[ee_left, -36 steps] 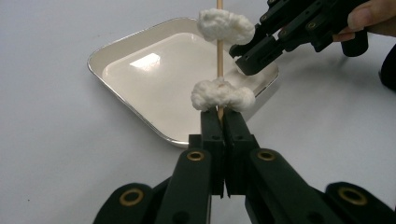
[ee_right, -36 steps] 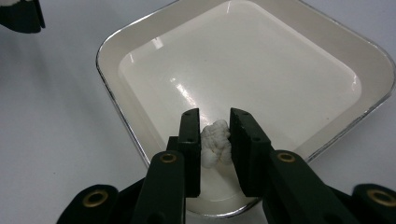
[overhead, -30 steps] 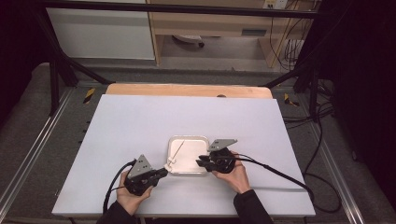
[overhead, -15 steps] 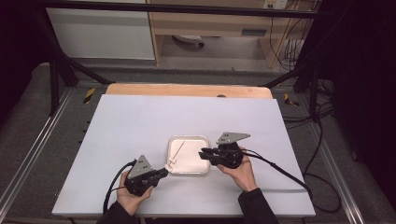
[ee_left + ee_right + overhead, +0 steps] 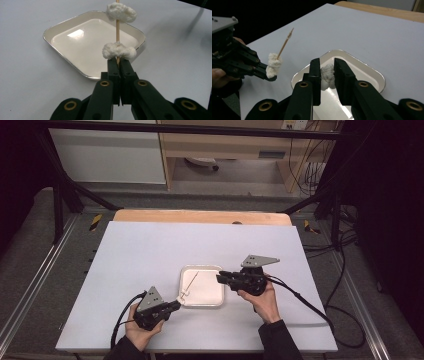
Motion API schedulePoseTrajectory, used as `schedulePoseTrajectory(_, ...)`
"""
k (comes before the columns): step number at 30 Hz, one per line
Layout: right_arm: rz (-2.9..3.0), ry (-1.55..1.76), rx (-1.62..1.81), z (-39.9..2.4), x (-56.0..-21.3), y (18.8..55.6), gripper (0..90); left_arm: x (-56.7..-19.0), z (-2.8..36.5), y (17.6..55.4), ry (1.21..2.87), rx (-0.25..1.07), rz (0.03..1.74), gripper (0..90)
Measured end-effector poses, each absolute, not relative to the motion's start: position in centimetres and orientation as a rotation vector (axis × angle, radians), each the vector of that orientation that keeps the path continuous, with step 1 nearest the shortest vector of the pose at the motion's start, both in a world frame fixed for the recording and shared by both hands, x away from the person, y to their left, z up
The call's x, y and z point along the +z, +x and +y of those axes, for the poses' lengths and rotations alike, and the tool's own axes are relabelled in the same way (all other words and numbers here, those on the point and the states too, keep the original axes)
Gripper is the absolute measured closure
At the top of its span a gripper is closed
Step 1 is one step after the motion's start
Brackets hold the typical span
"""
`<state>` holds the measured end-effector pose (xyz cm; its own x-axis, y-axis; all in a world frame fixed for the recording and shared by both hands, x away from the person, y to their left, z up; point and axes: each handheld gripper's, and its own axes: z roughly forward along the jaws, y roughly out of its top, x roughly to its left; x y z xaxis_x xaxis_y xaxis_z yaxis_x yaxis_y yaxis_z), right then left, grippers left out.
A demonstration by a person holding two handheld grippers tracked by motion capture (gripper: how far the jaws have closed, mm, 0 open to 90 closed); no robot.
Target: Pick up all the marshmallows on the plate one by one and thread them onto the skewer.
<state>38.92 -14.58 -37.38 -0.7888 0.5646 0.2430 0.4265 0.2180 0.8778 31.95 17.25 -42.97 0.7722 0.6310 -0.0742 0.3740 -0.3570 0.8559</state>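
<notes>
Left gripper (image 5: 117,61): jaws pressed together on the base of a thin wooden skewer (image 5: 117,27), which rises from the jaw tips and carries two white fluffy lumps, one (image 5: 119,50) resting just above the jaws, the other (image 5: 121,12) higher on the stick. Right gripper (image 5: 327,75): jaws pinching a third white fluffy lump (image 5: 327,76) between their pads, held above the white tray (image 5: 374,72). In the high view the left gripper (image 5: 172,305) sits at the tray's near left corner and the right gripper (image 5: 221,278) at its right edge, each in one of the person's hands, cables trailing toward the table's near edge. The tray (image 5: 212,297), square with rounded corners and a metallic rim, lies on a pale sheet (image 5: 150,250) covering the table; a wooden edge (image 5: 200,216) shows at the far side. Dark frame posts (image 5: 57,195) flank the table; beyond stand a pale cabinet (image 5: 107,155) and a wooden shelf unit (image 5: 235,145), with loose cables (image 5: 345,250) on the floor at right.
</notes>
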Motion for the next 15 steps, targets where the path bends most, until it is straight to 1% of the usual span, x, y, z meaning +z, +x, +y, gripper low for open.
schedulePoseTrajectory(15, 2.245, 1.013, 1.794, -14.8, -35.0, 39.4, 77.3, -43.0, 17.2, 31.9, 1.986, 0.327, 0.755, 88.9)
